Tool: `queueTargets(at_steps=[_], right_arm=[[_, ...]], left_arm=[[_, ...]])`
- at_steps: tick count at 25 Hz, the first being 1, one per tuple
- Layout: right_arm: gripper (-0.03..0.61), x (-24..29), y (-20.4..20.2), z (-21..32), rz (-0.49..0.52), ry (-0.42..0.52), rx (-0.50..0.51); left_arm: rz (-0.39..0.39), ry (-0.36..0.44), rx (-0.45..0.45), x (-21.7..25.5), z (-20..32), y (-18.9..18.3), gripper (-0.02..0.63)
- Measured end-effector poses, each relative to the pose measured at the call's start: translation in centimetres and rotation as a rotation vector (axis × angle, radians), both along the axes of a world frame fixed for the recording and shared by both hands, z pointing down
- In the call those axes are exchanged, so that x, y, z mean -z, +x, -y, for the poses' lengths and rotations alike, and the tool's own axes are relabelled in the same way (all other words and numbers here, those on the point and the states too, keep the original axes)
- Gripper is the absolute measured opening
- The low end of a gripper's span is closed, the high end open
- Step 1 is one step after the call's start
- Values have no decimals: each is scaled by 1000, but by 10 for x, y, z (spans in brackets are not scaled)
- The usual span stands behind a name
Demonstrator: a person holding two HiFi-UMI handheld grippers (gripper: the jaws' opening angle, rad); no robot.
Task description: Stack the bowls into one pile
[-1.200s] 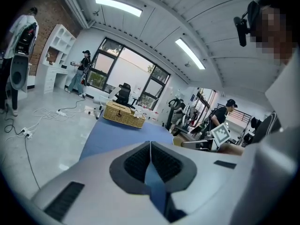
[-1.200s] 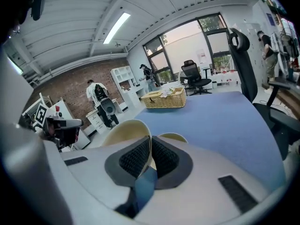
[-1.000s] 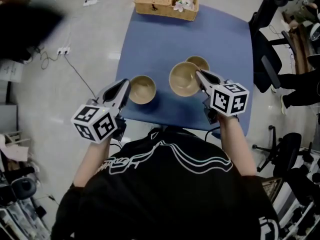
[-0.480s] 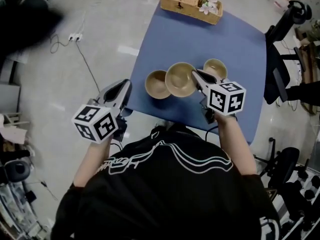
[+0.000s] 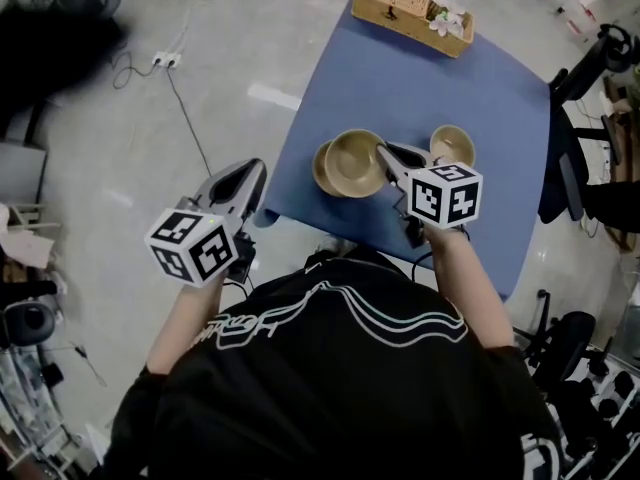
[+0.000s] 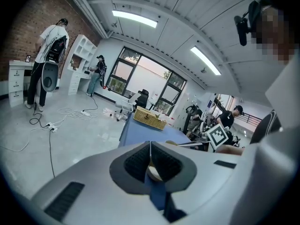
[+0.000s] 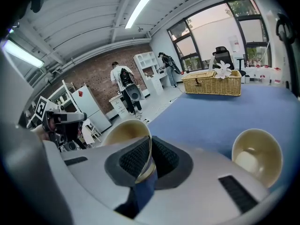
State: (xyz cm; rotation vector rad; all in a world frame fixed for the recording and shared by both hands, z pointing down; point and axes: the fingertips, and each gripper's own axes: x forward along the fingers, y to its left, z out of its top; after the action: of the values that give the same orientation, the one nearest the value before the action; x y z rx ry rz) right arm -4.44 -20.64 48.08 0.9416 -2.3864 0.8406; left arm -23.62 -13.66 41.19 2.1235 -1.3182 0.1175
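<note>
Three tan bowls are on the blue table [image 5: 440,78]. My right gripper [image 5: 384,157] is shut on the rim of the large bowl [image 5: 355,160]. That bowl overlaps the second bowl [image 5: 321,171], which shows only as a crescent at its left. Whether the two touch I cannot tell. In the right gripper view the held bowl's [image 7: 123,131] rim is pinched between the pads of my right gripper [image 7: 149,146]. The small bowl [image 5: 452,144] [image 7: 257,153] stands alone to the right. My left gripper [image 5: 243,180] [image 6: 150,146] is shut, holds nothing, and hovers off the table's left edge.
A wicker basket [image 5: 412,10] with white flowers stands at the table's far edge, also seen as the basket [image 7: 213,83]. Cables and a power strip [image 5: 165,60] lie on the floor to the left. Office chairs [image 5: 590,68] stand to the right. People stand in the background.
My right gripper carried the large bowl leftward until it overlaps the second bowl. My left gripper drew away to the left, off the table's edge.
</note>
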Motion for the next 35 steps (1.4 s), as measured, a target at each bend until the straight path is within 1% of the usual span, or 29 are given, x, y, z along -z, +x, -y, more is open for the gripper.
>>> queueTargets(at_steps=[6, 11, 15, 21, 23, 26, 31, 35], right_arm=[[41, -23, -12, -1, -18, -38, 25], [43, -33, -17, -2, -28, -49, 29], [44, -39, -21, -2, -41, -38, 40], [48, -39, -26, -4, -49, 4, 63], [72, -38, -26, -5, -49, 16, 73], [166, -36, -27, -6, -47, 35, 82], [221, -25, -26, -8, -45, 69, 88], [245, -17, -14, -8, -47, 86, 83]], left_arm=[[-2, -13, 7, -8, 3, -5, 29], [-2, -26, 5, -13, 3, -8, 29], [-2, -36, 1, -19, 4, -8, 29], [-3, -44, -6, -24, 4, -8, 29], [-3, -42, -10, -25, 4, -7, 29], [-3, -38, -18, -25, 6, -4, 29], [-9, -31, -34, -20, 11, 1, 29], [-19, -32, -56, -19, 15, 15, 29]])
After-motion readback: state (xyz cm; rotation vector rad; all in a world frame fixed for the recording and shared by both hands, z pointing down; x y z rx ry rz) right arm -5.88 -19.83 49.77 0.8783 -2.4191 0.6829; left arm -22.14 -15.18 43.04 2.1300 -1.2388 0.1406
